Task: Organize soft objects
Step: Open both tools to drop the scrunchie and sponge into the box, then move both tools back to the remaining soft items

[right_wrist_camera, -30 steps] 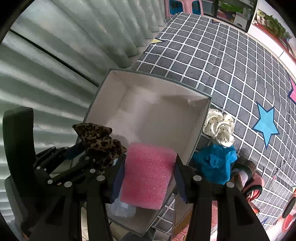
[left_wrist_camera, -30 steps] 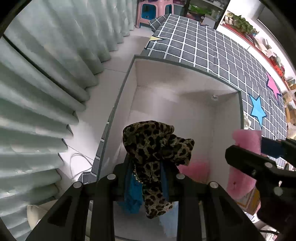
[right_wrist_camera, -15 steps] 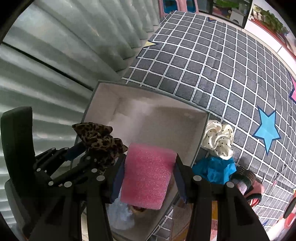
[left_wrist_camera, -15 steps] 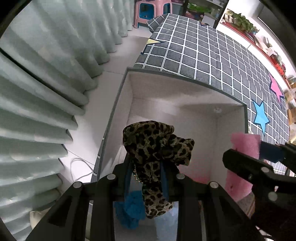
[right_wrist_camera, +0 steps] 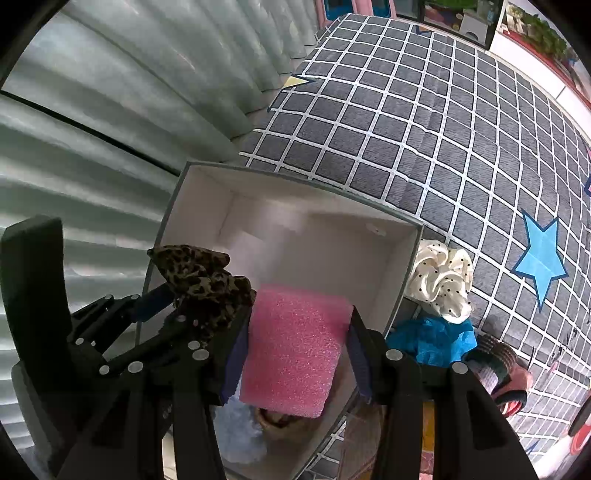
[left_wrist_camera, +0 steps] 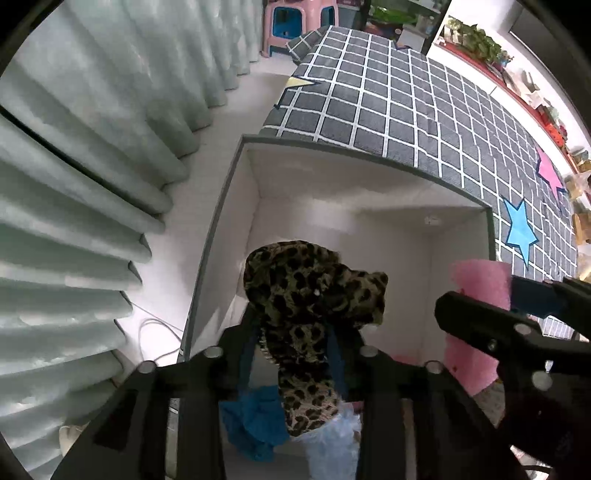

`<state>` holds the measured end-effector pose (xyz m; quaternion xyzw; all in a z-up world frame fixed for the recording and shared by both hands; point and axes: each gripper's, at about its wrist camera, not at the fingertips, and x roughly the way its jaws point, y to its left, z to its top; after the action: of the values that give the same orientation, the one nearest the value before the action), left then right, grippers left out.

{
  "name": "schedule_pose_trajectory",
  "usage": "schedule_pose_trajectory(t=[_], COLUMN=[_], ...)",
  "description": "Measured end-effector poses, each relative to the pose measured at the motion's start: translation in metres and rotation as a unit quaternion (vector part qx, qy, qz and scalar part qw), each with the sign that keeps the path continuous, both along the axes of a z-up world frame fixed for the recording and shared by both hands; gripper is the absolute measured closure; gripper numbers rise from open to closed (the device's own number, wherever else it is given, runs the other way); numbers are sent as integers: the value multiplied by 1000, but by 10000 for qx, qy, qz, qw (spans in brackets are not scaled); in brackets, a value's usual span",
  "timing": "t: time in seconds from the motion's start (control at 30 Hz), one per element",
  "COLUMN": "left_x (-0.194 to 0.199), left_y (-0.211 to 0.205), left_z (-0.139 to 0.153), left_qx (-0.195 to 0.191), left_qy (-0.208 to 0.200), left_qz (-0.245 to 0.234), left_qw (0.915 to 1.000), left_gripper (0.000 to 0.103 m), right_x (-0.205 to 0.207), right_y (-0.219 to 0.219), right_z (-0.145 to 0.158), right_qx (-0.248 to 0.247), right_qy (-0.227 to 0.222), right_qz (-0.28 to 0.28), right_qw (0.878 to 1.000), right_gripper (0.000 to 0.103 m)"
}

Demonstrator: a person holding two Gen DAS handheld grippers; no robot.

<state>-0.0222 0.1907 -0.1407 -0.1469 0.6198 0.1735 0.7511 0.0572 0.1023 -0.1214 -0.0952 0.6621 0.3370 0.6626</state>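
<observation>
Scrunchies (right_wrist_camera: 441, 282) beside the box (right_wrist_camera: 402, 295) showed only in the right view; left claw (left_wrist_camera: 295, 354) was opening around leopard cloth (left_wrist_camera: 310, 295), earlier clenched; right claw (right_wrist_camera: 295, 350) grasped pink foam (right_wrist_camera: 291, 350).

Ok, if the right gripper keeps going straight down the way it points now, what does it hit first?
Probably the soft items already in the white box. The right gripper, shut on the pink sponge, points into it, above a pale blue piece. Depth is unclear.

We see pale green pleated curtains (left_wrist_camera: 92, 155) hanging to a white floor (left_wrist_camera: 221, 144). Beside them lies a grey bedcover with a white grid and coloured stars (right_wrist_camera: 424, 110). A pink plastic stool (left_wrist_camera: 299, 22) stands beyond, near a bright shelf of plants (left_wrist_camera: 476, 37).
</observation>
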Motion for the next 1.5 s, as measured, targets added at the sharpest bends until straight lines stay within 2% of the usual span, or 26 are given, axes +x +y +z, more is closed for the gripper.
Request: schedule_pose_trajectory(t=[0.03, 0.17, 0.27, 0.4, 0.43, 0.47, 0.5, 0.7, 0.9, 1.03, 1.23, 1.5], left_x=[0, -3, -5, -9, -10, -11, -12, -5, 24, 46, 87, 136], left_y=[1, 4, 7, 7, 7, 7, 7, -6, -43, -76, -127, -180], left_z=[1, 4, 5, 8, 9, 11, 13, 34, 64, 72, 68, 19], left_qx=[4, 16, -26, -94, -83, -88, -113, -299, -552, -681, -645, -682], left_qy=[-16, -39, 12, -72, -77, -82, -110, -344, -538, -475, -142, 801], left_qz=[-3, 80, 164, 244, 258, 268, 284, 90, -467, -833, -1389, -1792], left_qw=[10000, 10000, 9999, 9996, 9996, 9996, 9995, 9989, 9959, 9931, 9881, 9782], left_gripper=[54, 24, 23, 15, 15, 14, 14, 13, 13, 13, 13, 13], right_x=[0, -2, -2, -2, -1, 0, 1, 17, 46, 65, 75, 64], right_y=[0, -2, -4, -7, -8, -11, -13, -48, -121, -179, -250, -300], right_z=[0, 1, 2, 8, 10, 12, 15, 38, 56, 54, 20, -37], right_qx=[13, 60, 109, 131, 129, 137, 160, 311, 403, 312, 115, -23], right_qy=[10, 77, 117, 62, 55, 43, 24, 3, 14, 12, 352, 995], right_qz=[0, -18, -76, -130, -158, -199, -239, -587, -1281, -1822, -2581, -3086], right_qw=[10000, 10000, 9998, 9998, 9998, 9997, 9996, 9978, 9909, 9828, 9654, 9460], right_gripper=[52, 50, 25, 22, 17, 3, 1, 1, 1, 1, 1, 1])
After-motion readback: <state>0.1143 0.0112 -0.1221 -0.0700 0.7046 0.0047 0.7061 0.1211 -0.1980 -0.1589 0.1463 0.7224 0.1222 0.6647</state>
